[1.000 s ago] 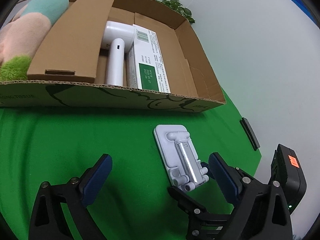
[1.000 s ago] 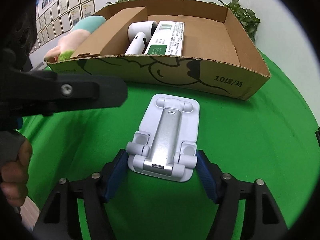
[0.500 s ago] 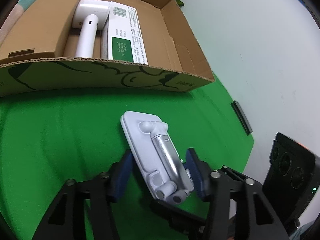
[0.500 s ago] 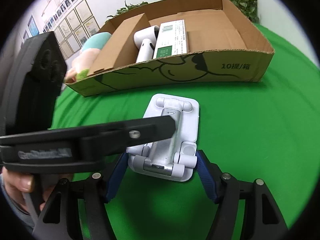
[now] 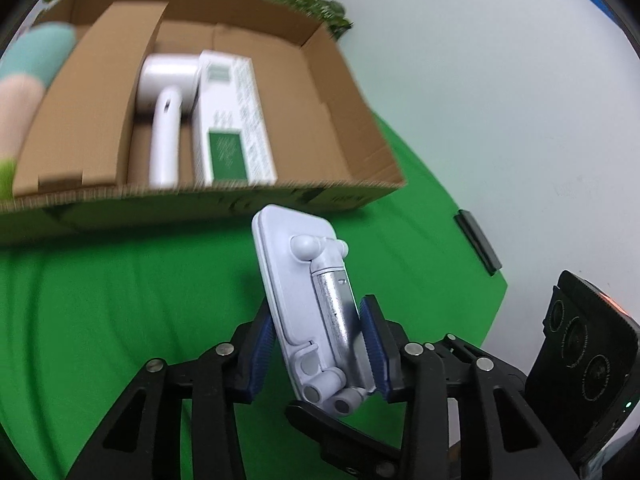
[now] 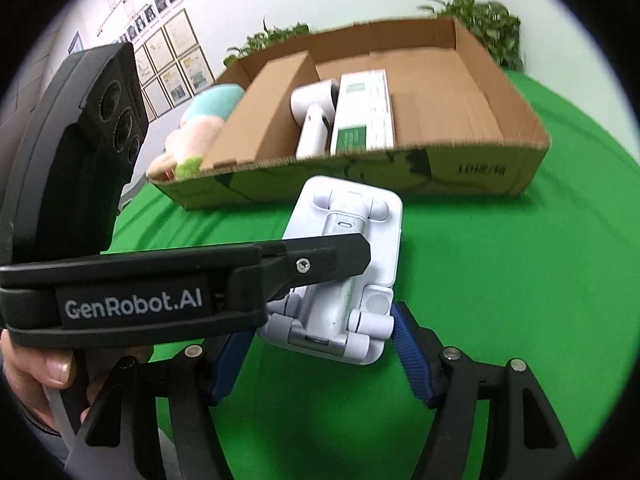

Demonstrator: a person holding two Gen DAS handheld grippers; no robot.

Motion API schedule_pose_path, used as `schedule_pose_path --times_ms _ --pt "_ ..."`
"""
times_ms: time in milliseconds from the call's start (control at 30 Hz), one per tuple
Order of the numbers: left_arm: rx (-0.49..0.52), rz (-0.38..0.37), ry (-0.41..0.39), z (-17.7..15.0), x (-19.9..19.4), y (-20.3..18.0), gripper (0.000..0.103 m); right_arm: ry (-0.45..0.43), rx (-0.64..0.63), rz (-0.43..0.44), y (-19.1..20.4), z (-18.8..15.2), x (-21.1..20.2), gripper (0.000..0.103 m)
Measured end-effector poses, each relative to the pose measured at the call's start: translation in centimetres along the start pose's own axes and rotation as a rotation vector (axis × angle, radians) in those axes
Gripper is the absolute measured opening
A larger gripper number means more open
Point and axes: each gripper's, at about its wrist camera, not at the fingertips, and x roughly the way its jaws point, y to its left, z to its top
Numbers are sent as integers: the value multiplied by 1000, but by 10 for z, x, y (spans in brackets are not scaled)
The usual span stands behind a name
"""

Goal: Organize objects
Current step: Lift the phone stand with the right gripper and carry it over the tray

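Note:
A white folding phone stand [image 5: 316, 304] with a silver arm is clamped between the blue pads of my left gripper [image 5: 318, 350] and tilts up off the green cloth. It also shows in the right wrist view [image 6: 352, 264], partly behind the left gripper's black body [image 6: 180, 276]. My right gripper [image 6: 320, 356] is open, its pads on either side of the stand's near end, not pressing it. The cardboard box [image 5: 328, 184] lies just beyond.
The box [image 6: 480, 168] holds a white hair dryer [image 5: 166, 120], a white and green carton [image 5: 232, 128] and a cardboard divider [image 5: 88, 104]. A pastel plush toy [image 6: 196, 132] sits at its left end. Green cloth [image 5: 100, 300] covers the table; a white wall is to the right.
My left gripper moved right, closed on the phone stand and lifted its far end off the cloth. My right gripper stayed open at the stand's near end.

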Motion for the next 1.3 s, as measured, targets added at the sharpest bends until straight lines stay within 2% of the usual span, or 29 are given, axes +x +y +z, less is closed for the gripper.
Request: schedule_pose_path --times_ms 433,700,800,933,1300 --pt "162 9 -118 73 -38 -53 34 -148 -70 -44 -2 65 -26 67" --pt "186 12 -132 132 -26 -61 33 -166 -81 -38 -23 116 -19 66" --pt "183 -6 -125 153 -19 -55 33 -142 -59 7 -38 134 -12 66" --pt "155 -13 -103 171 -1 -49 32 -114 -74 15 -47 147 -1 66" --pt "110 38 0 171 71 -28 31 35 -14 72 -88 147 44 66"
